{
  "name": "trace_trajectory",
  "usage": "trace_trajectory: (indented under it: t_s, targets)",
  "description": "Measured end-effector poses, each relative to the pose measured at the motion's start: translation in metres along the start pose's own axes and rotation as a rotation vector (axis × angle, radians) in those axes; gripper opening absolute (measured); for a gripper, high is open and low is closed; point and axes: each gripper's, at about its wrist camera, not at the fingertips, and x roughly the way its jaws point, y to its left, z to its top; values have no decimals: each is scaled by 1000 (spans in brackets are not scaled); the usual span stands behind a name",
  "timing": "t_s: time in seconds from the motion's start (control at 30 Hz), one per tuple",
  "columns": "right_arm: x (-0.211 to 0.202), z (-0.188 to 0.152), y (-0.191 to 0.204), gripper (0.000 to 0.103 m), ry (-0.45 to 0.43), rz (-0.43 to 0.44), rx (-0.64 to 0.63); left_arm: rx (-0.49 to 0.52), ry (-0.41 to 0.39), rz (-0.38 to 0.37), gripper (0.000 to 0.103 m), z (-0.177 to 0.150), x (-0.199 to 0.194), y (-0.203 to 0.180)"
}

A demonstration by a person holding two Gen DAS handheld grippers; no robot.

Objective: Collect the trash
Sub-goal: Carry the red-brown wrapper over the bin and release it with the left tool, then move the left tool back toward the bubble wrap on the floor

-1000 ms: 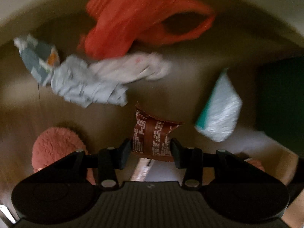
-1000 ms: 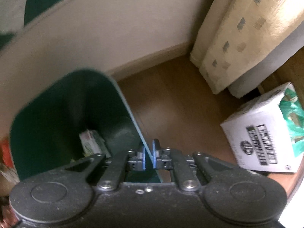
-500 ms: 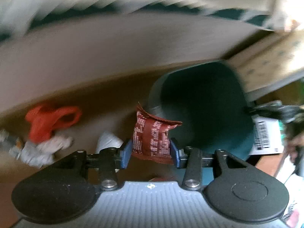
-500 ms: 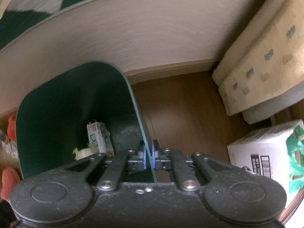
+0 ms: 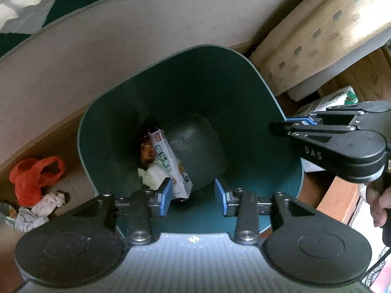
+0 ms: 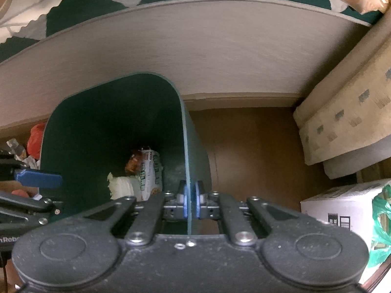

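Note:
My left gripper [image 5: 193,195] hangs open over the mouth of the dark green bin [image 5: 185,78], with nothing between its blue pads. At the bin's bottom lie a red-brown snack wrapper [image 5: 147,151], a white packet with green lettering [image 5: 171,163] and a crumpled white tissue [image 5: 151,175]. My right gripper [image 6: 190,202] is shut on the bin's right wall [image 6: 97,127], one pad inside and one outside. It also shows in the left wrist view as the right gripper [image 5: 288,124] at the rim. On the floor left of the bin are a red plastic bag [image 5: 31,178] and crumpled white paper [image 5: 48,202].
A pale bed-frame panel [image 6: 195,48] runs behind the bin. A beige patterned mattress [image 5: 317,36] leans at the upper right. A white cardboard box [image 6: 342,207] with a green bag stands on the wooden floor to the right. A person's hand [image 5: 378,207] holds the right gripper's handle.
My left gripper swung from the floor litter up over the bin. The red-brown wrapper it held has left its pads and lies in the bin. The right gripper stays on the rim.

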Motion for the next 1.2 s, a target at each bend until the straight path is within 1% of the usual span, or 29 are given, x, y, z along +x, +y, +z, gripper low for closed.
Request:
trace_trajectory:
  t_s: [0.13, 0.2, 0.23, 0.3, 0.33, 0.37, 0.4, 0.43, 0.53, 0.6, 0.67, 0.7, 0.8, 0.87, 0.9, 0.97, 1.0, 1.03, 1.07, 1.1, 1.13, 1.17, 1.2]
  targets:
    - [4, 4, -2, 7, 6, 3, -22, -26, -1, 2, 37, -3, 1, 9]
    - [7, 6, -7, 8, 19, 16, -31, -38, 4, 3, 40, -6, 1, 13]
    - [7, 5, -7, 10, 22, 25, -30, -40, 6, 4, 42, -8, 1, 14]
    - [10, 6, -13, 11, 29, 34, -33, -38, 3, 5, 42, -10, 0, 16]
    - [10, 5, -14, 12, 34, 36, -35, -35, 1, 1, 46, -11, -2, 17]
    - [12, 6, -17, 13, 40, 35, -35, -33, -3, -1, 54, -13, -6, 20]
    - [15, 5, -21, 13, 48, 37, -32, -31, -11, 0, 57, -14, -8, 21]
    - [18, 5, -24, 15, 56, 37, -29, -25, -24, 3, 60, -16, -11, 22]
    - [26, 1, -32, 17, 81, 32, -24, -4, -40, 18, 60, -20, -13, 24]
    - [33, -4, -41, 20, 92, 35, -8, -4, -49, 26, 60, -22, -14, 26]
    - [41, -8, -50, 29, 100, 49, 16, -11, -55, 33, 60, -24, -15, 29]
    - [46, -10, -55, 30, 104, 51, 31, -16, -58, 36, 60, -25, -15, 32]
    - [56, -15, -65, 30, 127, 101, 71, -29, -62, 56, 60, -31, -18, 41]
    - [60, -20, -61, 31, 142, 111, 46, -39, -65, 81, 67, -38, -21, 50]
    - [65, -21, -61, 33, 152, 122, 38, -46, -65, 94, 68, -42, -22, 57]
    - [72, -26, -58, 42, 173, 151, 45, -63, -57, 119, 68, -50, -23, 70]
    - [75, -29, -55, 41, 171, 142, 41, -74, -48, 134, 68, -54, -22, 77]
    - [76, -31, -52, 37, 163, 126, 32, -88, -37, 153, 68, -58, -20, 86]
    - [77, -33, -49, 30, 153, 97, 25, -99, -27, 170, 68, -63, -18, 93]
    - [78, -34, -47, 29, 143, 75, 25, -110, -16, 186, 68, -66, -16, 101]
    - [78, -35, -47, 22, 131, 49, 29, -122, -1, 202, 68, -69, -12, 109]
    - [78, -35, -47, 10, 123, 12, 39, -130, 9, 212, 68, -71, -8, 115]
    - [78, -35, -49, 6, 121, -18, 61, -135, 17, 224, 68, -74, -4, 120]
